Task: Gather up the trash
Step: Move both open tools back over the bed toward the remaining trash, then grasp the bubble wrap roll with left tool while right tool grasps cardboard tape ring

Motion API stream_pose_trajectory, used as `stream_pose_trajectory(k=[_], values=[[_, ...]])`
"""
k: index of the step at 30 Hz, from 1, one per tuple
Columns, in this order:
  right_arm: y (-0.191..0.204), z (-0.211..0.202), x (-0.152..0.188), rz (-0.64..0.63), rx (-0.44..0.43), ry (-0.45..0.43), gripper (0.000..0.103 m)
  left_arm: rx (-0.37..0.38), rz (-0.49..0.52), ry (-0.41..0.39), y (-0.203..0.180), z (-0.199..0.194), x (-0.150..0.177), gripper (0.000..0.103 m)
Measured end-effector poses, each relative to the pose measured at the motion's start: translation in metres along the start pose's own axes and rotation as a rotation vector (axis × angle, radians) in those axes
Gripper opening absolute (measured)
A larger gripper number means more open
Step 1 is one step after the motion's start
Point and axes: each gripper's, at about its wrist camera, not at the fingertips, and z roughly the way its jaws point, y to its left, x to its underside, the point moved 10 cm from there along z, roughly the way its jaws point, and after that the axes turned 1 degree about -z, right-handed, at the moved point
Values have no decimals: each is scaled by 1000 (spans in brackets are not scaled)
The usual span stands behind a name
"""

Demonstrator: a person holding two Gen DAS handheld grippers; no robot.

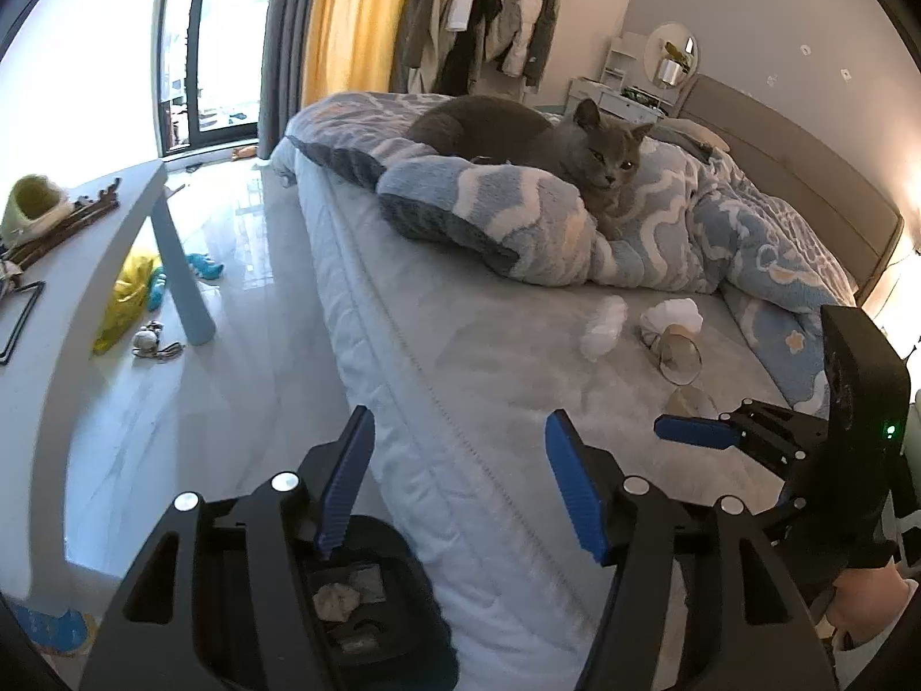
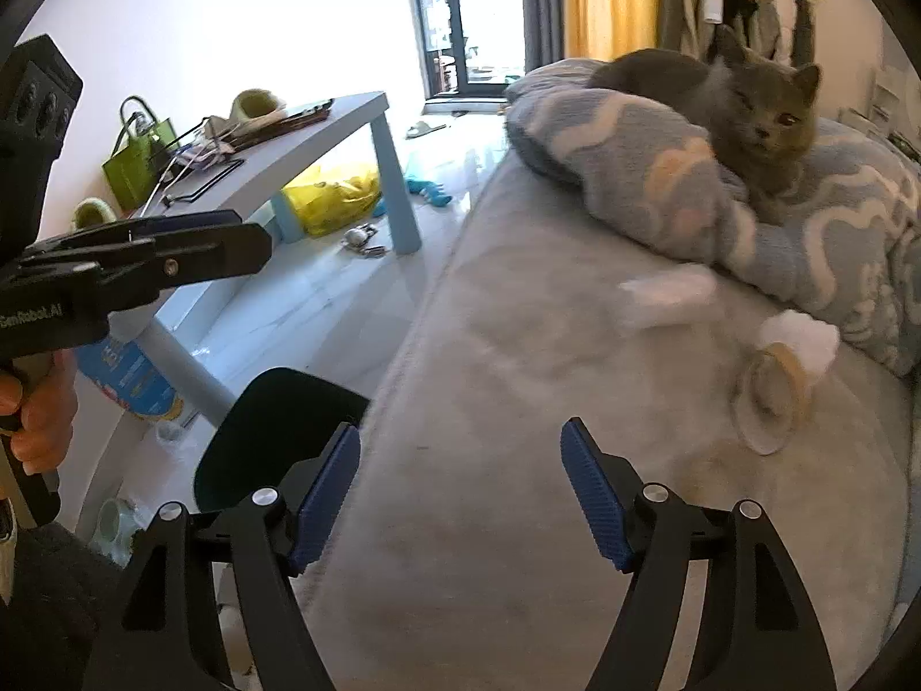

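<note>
Two blue ribbed pads of left hand-held gripper (image 1: pixel 457 483) nearest the lens, spread apart, nothing between them. Below them, black plastic trash bin (image 1: pixel 368 599) on the floor against the bed's side, holding crumpled pale paper scraps; bottom edge cut off by the gripper frame. In the right wrist view only the bin's dark rim visible, contents hidden.

Trash on the grey bed sheet (image 1: pixel 489 380), well ahead of both grippers and apart from them: crumpled white tissue wad (image 1: pixel 602 327), smeared by motion blur in the right wrist view; second white crumpled tissue (image 1: pixel 673 314) touching a clear, tan-edged tape roll (image 1: pixel 680 358); a further pale scrap (image 1: pixel 691 403) nearer the right gripper, too faint to identify.

Right hand-held gripper (image 2: pixel 460 489) likewise spread, blue pads empty, over the sheet. Seen from the left wrist view as black body at right edge with green light, person's hand (image 1: pixel 863 604) partly cut off beneath.

Readable writing: white lettering "SenRobot.AI" on the left gripper's black body, first letter cut by the frame edge. Blue packet under the surface printed, text illegible.

Beyond the trash, grey short-haired cat (image 1: pixel 575 155) lying on blue-and-white patterned fleece blanket (image 1: pixel 662 242). Left of bed, pale blue low surface (image 2: pixel 322 138) carrying clutter, green bag (image 2: pixel 138 161) at its far end, yellow plastic bag (image 2: pixel 334 190) beneath.
</note>
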Motion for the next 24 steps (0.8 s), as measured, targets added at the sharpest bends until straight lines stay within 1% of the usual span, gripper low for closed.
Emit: stream_pose_trajectory(k=[8, 12, 16, 21, 24], values=[[-51, -8, 7, 39, 35, -14, 75, 37, 19, 21, -23, 30, -8, 71], [-74, -11, 12, 60, 52, -10, 75, 50, 46, 33, -36, 46, -9, 73], [-89, -15, 19, 77, 58, -11, 75, 61, 66, 42, -47, 61, -11, 73], [-102, -16, 25, 97, 38, 4, 75, 89, 95, 44, -62, 76, -13, 75], [-106, -17, 28, 100, 27, 11, 75, 124, 104, 43, -74, 84, -15, 77]])
